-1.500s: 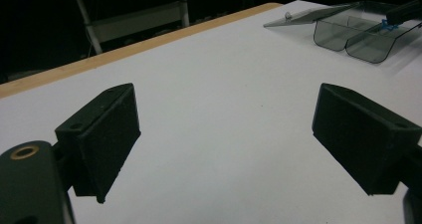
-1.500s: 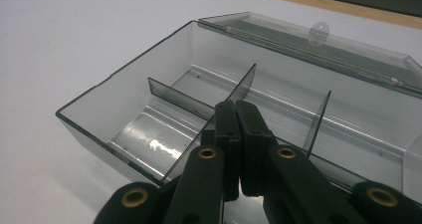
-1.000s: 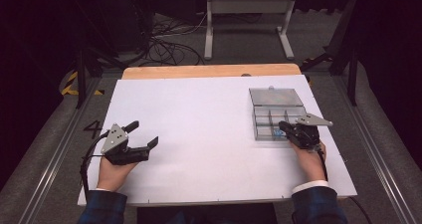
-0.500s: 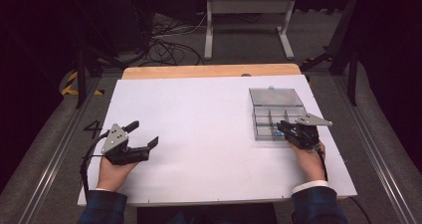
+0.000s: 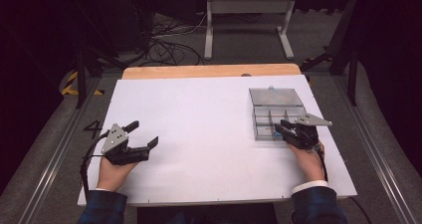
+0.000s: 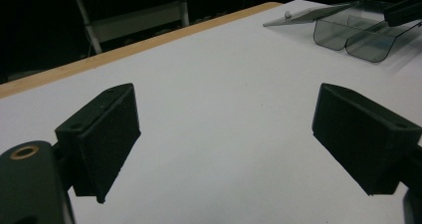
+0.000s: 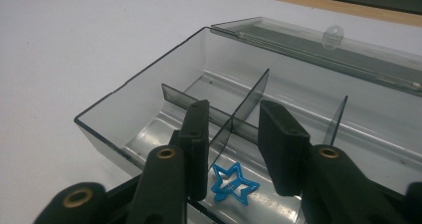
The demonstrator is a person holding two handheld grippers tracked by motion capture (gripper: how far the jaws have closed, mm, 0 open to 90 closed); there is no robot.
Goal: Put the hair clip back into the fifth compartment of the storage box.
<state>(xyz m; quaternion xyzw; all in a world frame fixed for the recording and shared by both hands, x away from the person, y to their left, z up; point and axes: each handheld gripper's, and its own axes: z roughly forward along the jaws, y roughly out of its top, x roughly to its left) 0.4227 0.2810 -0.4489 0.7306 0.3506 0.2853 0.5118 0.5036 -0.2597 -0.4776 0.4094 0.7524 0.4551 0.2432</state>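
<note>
A clear plastic compartment box with its lid folded back sits at the right of the white board. My right gripper hangs over the box's near compartments. In the right gripper view its jaws straddle a divider and have just been opening. A small blue star lies on the compartment floor below them, with neither pad touching it. My left gripper rests at the left of the board, jaws wide open and nothing between them. The left gripper view shows the box far off.
The white board lies on a wooden table whose far edge shows as a tan strip. Cables and a metal stand are on the floor beyond. Dark floor flanks both sides of the table.
Both hands have kept their place. The right gripper's jaws look slightly wider apart over the box; the left gripper is unchanged.
</note>
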